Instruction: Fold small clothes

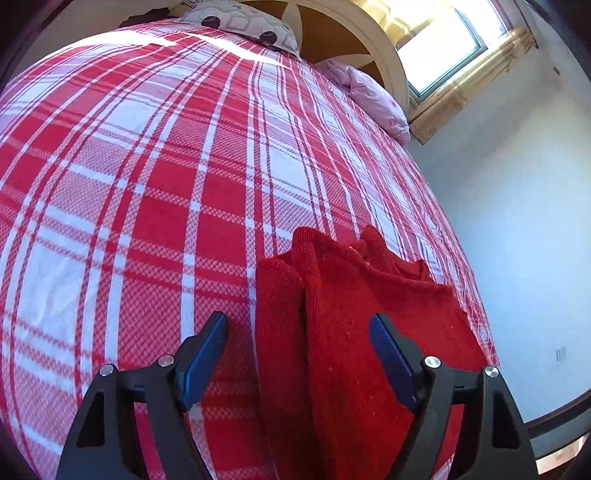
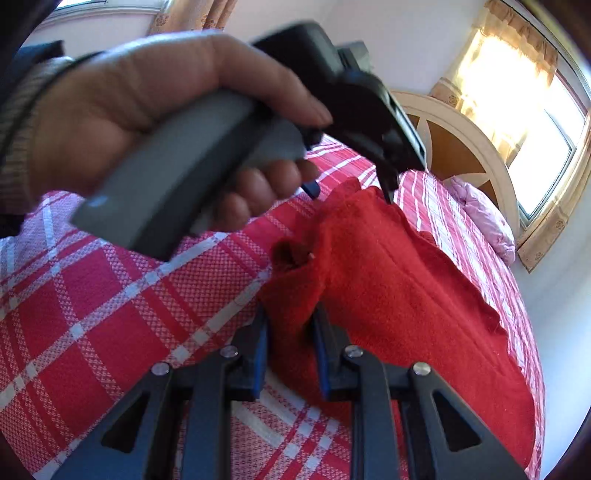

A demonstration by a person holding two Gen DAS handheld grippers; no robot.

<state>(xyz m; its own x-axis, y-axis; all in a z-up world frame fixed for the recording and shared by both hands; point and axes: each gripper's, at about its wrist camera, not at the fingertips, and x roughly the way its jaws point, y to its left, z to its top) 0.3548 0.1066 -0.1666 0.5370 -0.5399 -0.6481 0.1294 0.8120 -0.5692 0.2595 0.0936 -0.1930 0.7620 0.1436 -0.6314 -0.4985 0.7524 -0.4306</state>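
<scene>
Red knit sweater point(image 1: 354, 332) on plaid bed point(image 1: 147, 184), near edge, partly folded: sides turned in. Right claw point(image 2: 290, 328) pinching bunched sleeve or corner; left claw point(image 1: 299, 354) spread wide above garment, holding nothing. Final fold judged still pending. Pillows point(image 1: 243, 22) far off.

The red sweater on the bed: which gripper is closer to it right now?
Right. The right gripper has a bunched fold of the red sweater pinched between its fingers. The left gripper hangs open just above the sweater, holding nothing.
</scene>
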